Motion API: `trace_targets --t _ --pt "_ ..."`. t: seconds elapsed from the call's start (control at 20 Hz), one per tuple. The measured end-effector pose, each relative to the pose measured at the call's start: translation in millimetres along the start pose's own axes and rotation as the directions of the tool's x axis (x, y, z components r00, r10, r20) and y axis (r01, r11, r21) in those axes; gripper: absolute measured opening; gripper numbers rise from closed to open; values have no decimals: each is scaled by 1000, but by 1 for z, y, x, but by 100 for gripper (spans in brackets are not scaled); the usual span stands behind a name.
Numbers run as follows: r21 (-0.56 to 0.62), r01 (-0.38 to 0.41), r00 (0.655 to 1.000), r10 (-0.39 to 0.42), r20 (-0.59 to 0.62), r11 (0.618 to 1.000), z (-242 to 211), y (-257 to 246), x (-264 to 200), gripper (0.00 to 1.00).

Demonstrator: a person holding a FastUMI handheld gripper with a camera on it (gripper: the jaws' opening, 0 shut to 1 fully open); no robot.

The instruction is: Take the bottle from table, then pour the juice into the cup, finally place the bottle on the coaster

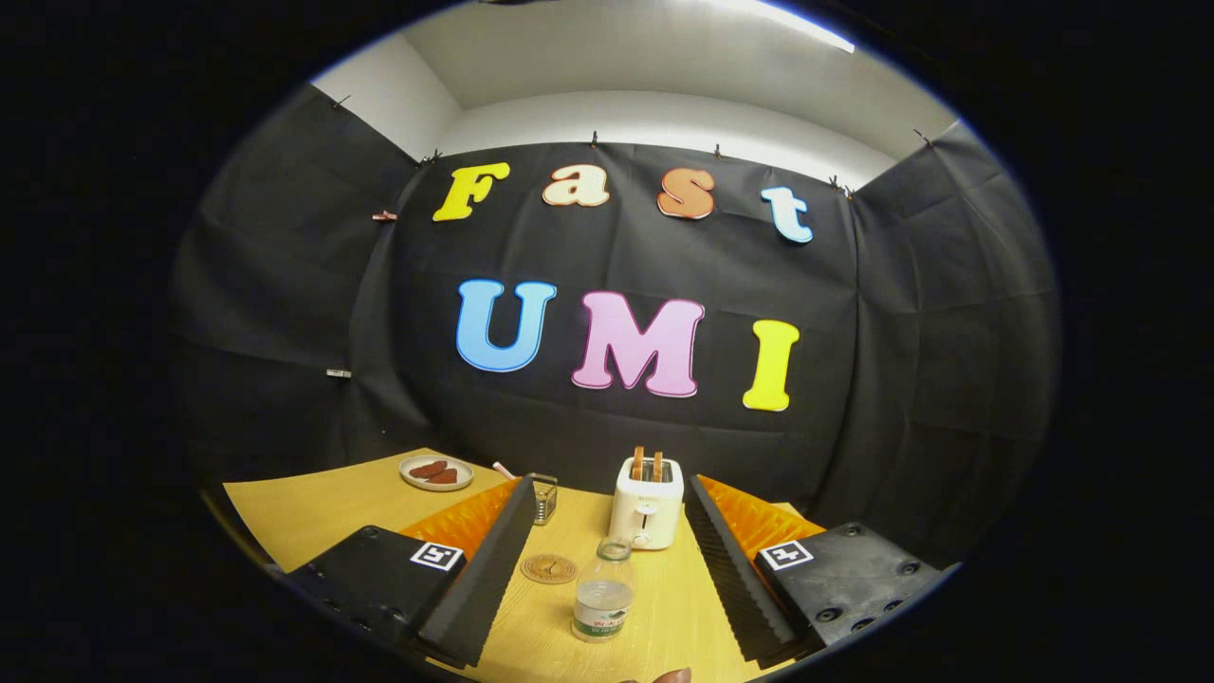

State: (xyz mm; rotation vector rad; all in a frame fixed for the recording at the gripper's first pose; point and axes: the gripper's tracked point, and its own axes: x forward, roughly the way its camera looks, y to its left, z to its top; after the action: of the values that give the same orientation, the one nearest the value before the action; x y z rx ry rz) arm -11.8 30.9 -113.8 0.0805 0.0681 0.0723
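Nothing's done yet: gripper (607,579) wide open, bottle (603,596) untouched mid-table between its fingers, cup (543,499) and coaster (548,568) waiting.

The gripper (607,560) hangs level with its two fingers (484,569) spread wide apart, gripping nothing, and a fingertip (671,676) of the person's hand peeks in just behind them.

tongs-mounted view (602,579) facing forward
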Motion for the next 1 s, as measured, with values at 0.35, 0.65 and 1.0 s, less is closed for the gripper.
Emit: trace_targets --t 0.35,0.65,1.0 --pt "-2 -7 996 7 -91 1000 -101 -8 25 97" --pt "29 -4 987 9 -160 1000 -166 -4 43 97" --pt "40 -15 984 22 -176 999 -198 3 61 97"
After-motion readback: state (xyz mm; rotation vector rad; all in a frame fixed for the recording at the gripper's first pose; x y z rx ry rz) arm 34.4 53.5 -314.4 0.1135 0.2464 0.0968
